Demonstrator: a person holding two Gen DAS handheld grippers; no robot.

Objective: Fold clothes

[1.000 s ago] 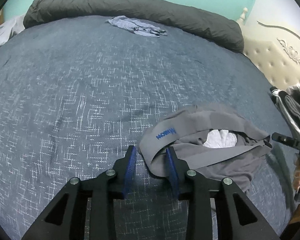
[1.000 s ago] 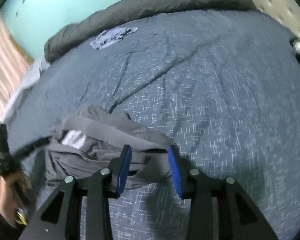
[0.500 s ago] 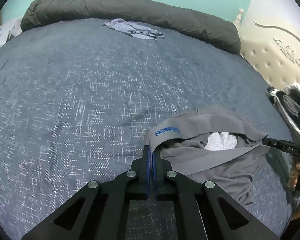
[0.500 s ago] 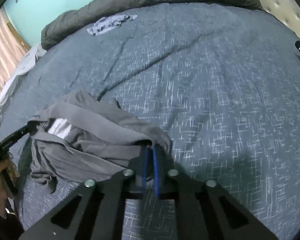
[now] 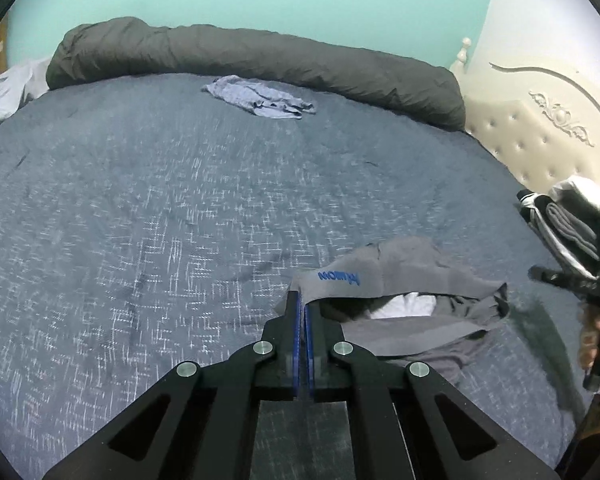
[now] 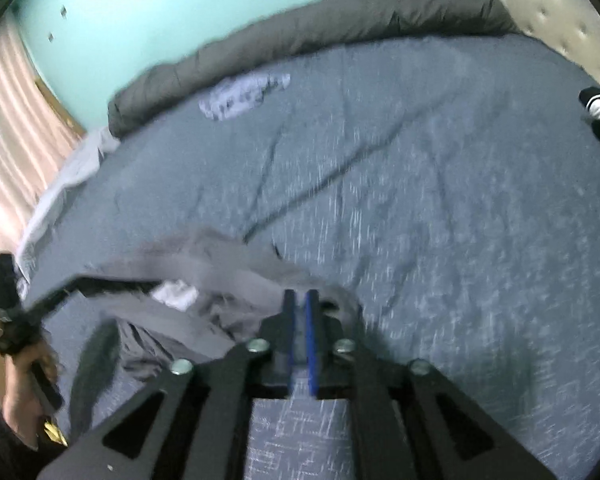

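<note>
A crumpled grey garment [image 5: 400, 264] with blue lettering on its waistband and a white patch inside lies on the blue bedspread [image 5: 140, 240]. My left gripper [image 5: 302, 304] is shut on the waistband's left corner, which is raised a little off the bed. In the right wrist view the same grey garment [image 6: 220, 264] looks blurred. My right gripper [image 6: 300, 300] pinches its right edge; the jaws are opening, a narrow gap shows, and cloth is still between the pads. Each view shows the other gripper and the person's hand [image 6: 24, 384] at its edge.
A light blue garment [image 5: 260, 98] lies far back near a rolled dark grey duvet [image 5: 260, 56]. Folded clothes [image 5: 568, 224] are stacked at the right by the cream tufted headboard [image 5: 540, 140]. A pink curtain [image 6: 8, 128] hangs beyond the bed's left side.
Both grippers stood open around the garment's edges a second ago and have closed on them. The left one has since risen, lifting the waistband corner.
</note>
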